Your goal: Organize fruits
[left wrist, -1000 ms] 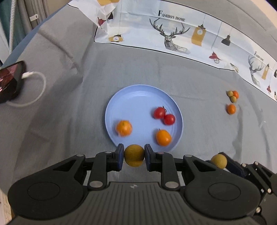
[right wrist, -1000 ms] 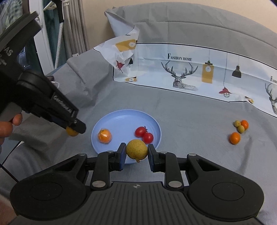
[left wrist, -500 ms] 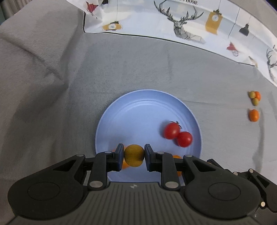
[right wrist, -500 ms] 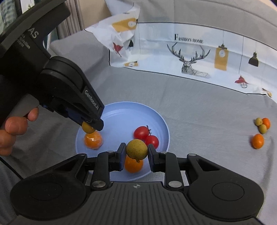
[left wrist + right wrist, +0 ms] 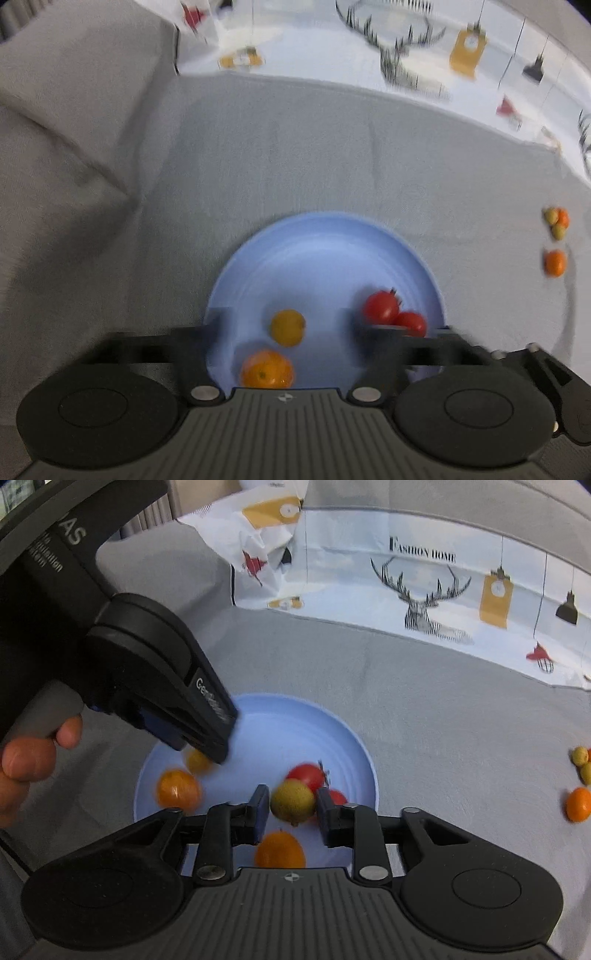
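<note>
Both tongs hang over your round light-blue plate [image 5: 325, 236]. Your left gripper [image 5: 286, 325] has just opened wide, its small yellow fruit [image 5: 287, 327] free on the plate. Your right gripper [image 5: 291, 805] has just been opening; the yellow-green round fruit [image 5: 292, 802] sits between its jaws, with gaps either side.

Left gripper [image 5: 288, 325] fingers (blurred)

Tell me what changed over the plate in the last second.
Both tongs came in over the blue plate. The left tongs have just been opening, freeing the yellow fruit. The right tongs have just been opening around the yellow-green fruit. Tomatoes and oranges stayed put.
</note>
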Action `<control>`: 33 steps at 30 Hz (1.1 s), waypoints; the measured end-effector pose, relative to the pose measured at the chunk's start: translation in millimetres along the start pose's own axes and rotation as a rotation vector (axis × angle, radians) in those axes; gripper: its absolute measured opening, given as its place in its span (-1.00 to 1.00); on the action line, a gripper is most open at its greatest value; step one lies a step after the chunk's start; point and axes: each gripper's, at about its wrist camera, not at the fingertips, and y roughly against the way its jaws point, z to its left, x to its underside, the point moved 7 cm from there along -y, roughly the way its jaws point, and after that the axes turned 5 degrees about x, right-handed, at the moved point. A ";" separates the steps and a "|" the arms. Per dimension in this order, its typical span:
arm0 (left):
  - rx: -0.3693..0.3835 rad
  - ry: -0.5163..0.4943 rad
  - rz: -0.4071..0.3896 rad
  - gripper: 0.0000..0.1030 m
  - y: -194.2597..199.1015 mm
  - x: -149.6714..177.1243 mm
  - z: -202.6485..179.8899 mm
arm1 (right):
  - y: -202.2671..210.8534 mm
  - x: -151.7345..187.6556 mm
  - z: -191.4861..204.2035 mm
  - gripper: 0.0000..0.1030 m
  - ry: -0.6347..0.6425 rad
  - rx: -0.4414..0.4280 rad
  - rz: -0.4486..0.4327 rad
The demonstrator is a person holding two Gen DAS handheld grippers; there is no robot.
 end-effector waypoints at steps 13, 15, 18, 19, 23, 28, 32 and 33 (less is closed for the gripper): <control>-0.038 -0.049 -0.075 0.99 93.7 101.8 2.8 | 104.4 51.8 12.8 0.94 -0.037 0.035 -0.003; -0.055 -0.041 -0.097 0.99 106.7 120.4 6.7 | 120.6 57.3 14.0 0.94 -0.047 0.046 -0.024; -0.091 -0.043 -0.136 0.99 121.6 137.4 11.7 | 143.1 62.7 16.2 0.94 -0.049 0.052 -0.057; -0.092 -0.040 -0.149 0.99 126.9 142.1 12.5 | 151.0 63.4 16.8 0.95 -0.048 0.052 -0.073; -0.072 -0.026 -0.189 0.99 146.1 158.8 10.2 | 178.3 63.2 18.8 0.96 -0.044 0.061 -0.146; -0.084 -0.037 -0.220 0.99 158.3 175.9 2.5 | 208.1 64.3 19.5 0.98 -0.042 0.089 -0.218; -0.078 -0.048 -0.207 0.99 164.4 187.0 -1.3 | 221.6 68.4 21.1 0.98 -0.037 0.089 -0.231; -0.078 -0.050 -0.214 0.99 167.2 188.9 -2.0 | 224.2 69.3 21.8 0.98 -0.035 0.085 -0.236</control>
